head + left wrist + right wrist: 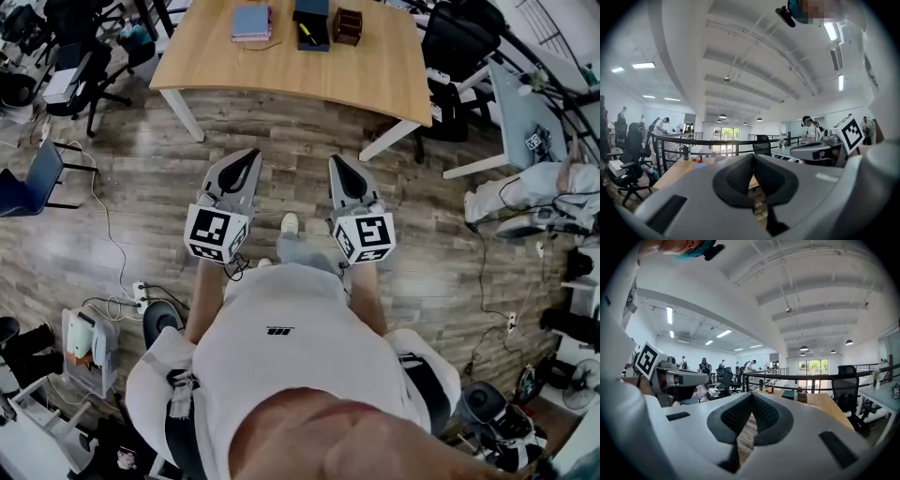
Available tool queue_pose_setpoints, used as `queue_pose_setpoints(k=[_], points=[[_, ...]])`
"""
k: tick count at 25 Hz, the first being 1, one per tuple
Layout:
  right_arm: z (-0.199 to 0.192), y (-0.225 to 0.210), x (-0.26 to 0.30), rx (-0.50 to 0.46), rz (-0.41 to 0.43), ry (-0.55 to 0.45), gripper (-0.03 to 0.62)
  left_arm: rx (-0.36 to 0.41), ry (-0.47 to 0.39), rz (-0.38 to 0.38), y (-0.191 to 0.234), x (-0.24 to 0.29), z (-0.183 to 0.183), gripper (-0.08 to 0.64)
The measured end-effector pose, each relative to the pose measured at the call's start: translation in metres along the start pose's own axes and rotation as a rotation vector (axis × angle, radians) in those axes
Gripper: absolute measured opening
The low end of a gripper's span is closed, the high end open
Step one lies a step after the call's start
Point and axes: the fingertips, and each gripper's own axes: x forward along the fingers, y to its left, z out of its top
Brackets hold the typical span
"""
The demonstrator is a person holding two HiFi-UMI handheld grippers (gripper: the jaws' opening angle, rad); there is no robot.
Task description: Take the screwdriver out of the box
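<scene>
Task not started: you're standing well back from the table (375, 80), with a strip of wood-plank floor (281, 127) between you and it. Both tools are empty. The left gripper (249, 157) has its jaws pressed together with nothing between them, and the right gripper (337, 161) is the same, ribbed black pads meeting at the tip.

The box (312, 26) sits on the far part of the tabletop, dark, rectangular and open-topped, between a blue notebook (251, 22) and a small brown wooden holder (347, 25). A yellow streak inside is probably the screwdriver handle, but it's too small to confirm.

Next move, as I judge it: step up to the table, spread one gripper's jaws, and come down over the box. The handle is likely hard plastic and round, so grip across it. The tabletop is smooth pale wood, so the box may slide; steady it with the other gripper.
</scene>
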Motion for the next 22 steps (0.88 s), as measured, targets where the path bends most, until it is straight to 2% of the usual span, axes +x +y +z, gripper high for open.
queue_pose_setpoints(k=[11, 22], points=[[0.004, -0.075, 0.074, 0.001, 0.038, 0.019, -0.005, 0.003, 0.012, 0.014, 0.029, 0.1, 0.009, 0.003], [0.003, -0.126, 0.119, 0.018, 0.098, 0.023, -0.005, -0.001, 0.032, 0.072, 0.044, 0.162, 0.01, 0.003]])
